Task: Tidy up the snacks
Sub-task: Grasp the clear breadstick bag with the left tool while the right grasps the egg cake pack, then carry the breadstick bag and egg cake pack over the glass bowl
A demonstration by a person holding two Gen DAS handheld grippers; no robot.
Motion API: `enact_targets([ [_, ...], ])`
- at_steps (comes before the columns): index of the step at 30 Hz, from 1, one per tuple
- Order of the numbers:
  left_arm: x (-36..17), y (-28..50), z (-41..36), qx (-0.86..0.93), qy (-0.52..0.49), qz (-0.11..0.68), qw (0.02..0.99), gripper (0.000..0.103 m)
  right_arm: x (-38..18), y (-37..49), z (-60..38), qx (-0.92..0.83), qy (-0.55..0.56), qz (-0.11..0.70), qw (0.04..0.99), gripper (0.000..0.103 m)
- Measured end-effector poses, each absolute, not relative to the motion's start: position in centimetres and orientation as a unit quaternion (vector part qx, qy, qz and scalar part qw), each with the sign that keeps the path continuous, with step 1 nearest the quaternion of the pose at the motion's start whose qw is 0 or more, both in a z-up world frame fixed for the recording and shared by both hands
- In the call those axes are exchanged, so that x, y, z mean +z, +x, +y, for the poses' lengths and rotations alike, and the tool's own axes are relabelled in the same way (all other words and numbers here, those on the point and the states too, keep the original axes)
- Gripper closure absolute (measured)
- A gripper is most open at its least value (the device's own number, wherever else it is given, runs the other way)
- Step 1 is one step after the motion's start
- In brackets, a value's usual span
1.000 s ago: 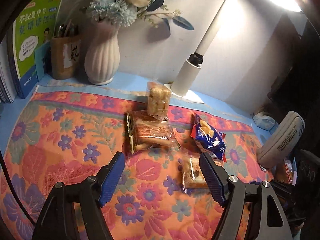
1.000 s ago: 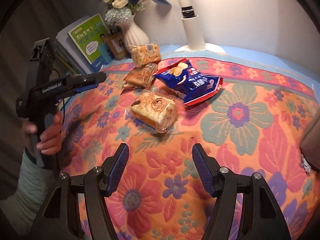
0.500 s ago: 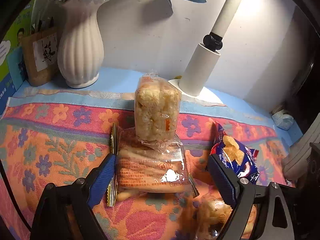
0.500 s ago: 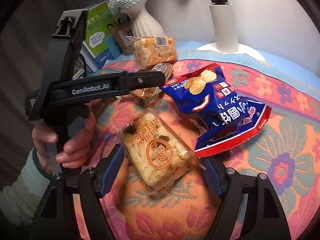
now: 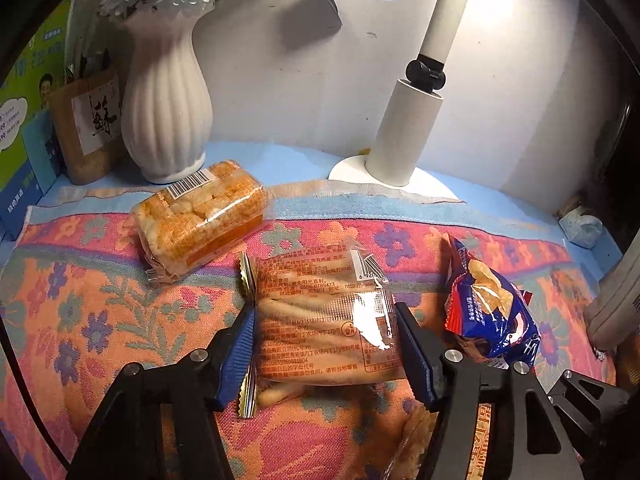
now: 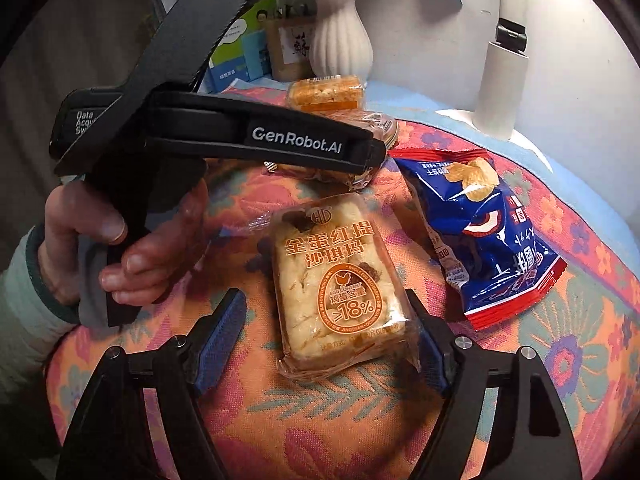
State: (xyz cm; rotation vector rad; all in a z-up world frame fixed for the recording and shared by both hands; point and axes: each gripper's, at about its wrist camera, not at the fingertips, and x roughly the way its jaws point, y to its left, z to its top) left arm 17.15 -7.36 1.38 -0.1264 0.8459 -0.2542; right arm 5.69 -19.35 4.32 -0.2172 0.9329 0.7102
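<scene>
A clear pack of biscuit sticks [image 5: 320,332] lies on the floral cloth [image 5: 100,320] between the jaws of my left gripper [image 5: 324,310]. The jaws are closing and both blue pads touch the pack's sides. An orange rice cracker pack [image 5: 200,216] lies on its side at the back left. My right gripper [image 6: 323,294] is open around an egg cake pack [image 6: 332,280]: a gap shows at the left pad, and the right pad meets the wrapper's edge. A blue chip bag [image 6: 480,232] lies just right of both packs.
A white vase [image 5: 164,108], a brown pen holder [image 5: 86,124] and books [image 5: 20,128] line the back left wall. A white lamp base [image 5: 404,128] stands at the back. A grey pouch [image 5: 616,304] sits at the right edge. A person's hand [image 6: 132,248] holds the left gripper.
Both grippers came forward and down over their packs. The cracker pack, upright on the biscuit pack's far end before, now lies on its side to the left. The left jaws narrowed onto the biscuit pack.
</scene>
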Motion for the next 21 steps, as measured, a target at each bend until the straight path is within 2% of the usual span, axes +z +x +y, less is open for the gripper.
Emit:
enact_targets([
  [3,1.4,17.1,-7.4,-0.123,-0.059,0.407,0.903,0.040,4.2,6.1,-19.6,0.318,-0.101,0.438,0.835,0.047],
  [5,1.4,16.9,-7.4,-0.122,-0.059,0.405,0.904,0.040,4.4,6.0,-19.5,0.326,-0.103,0.432,0.834,0.053],
  [12,1.7,15.4,-6.8,-0.111,-0.058,0.410,0.903,0.041,4.8,4.3,-19.4,0.319,-0.111,0.438,0.833,0.055],
  [16,1.7,11.1,-7.7,-0.105,-0.015,0.416,0.903,0.041,5.1,1.5,-21.0,0.306,-0.112,0.445,0.834,0.055],
  [21,1.8,4.9,-8.1,-0.136,-0.019,0.415,0.899,0.041,5.2,-3.8,-24.4,0.278,-0.087,0.448,0.845,0.055],
])
